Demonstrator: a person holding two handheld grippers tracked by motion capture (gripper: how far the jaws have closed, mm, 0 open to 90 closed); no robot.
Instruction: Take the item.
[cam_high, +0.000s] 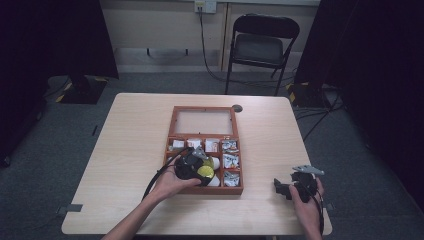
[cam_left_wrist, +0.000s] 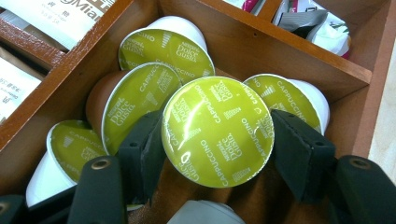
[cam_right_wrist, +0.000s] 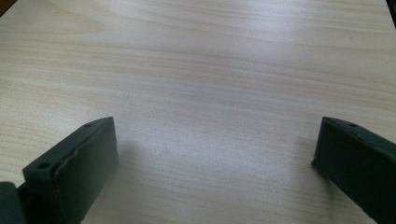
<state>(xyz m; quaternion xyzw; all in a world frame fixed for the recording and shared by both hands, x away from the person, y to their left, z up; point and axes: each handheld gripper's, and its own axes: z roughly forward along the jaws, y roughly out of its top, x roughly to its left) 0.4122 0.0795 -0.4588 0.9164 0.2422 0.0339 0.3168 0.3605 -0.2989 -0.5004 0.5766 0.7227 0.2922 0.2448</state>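
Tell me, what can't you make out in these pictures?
- High view: the held capsule sits partly under the left gripper; its print is too small.
- Left gripper view: the capsule covers its neighbours' lids; the frame cuts the wooden box.
- High view: sachet labels are unreadable.

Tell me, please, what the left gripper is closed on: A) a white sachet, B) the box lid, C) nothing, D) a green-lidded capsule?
D: in the left gripper view, the left gripper has both jaws pressed against the sides of a green-lidded capsule, above the other capsules in the wooden box.
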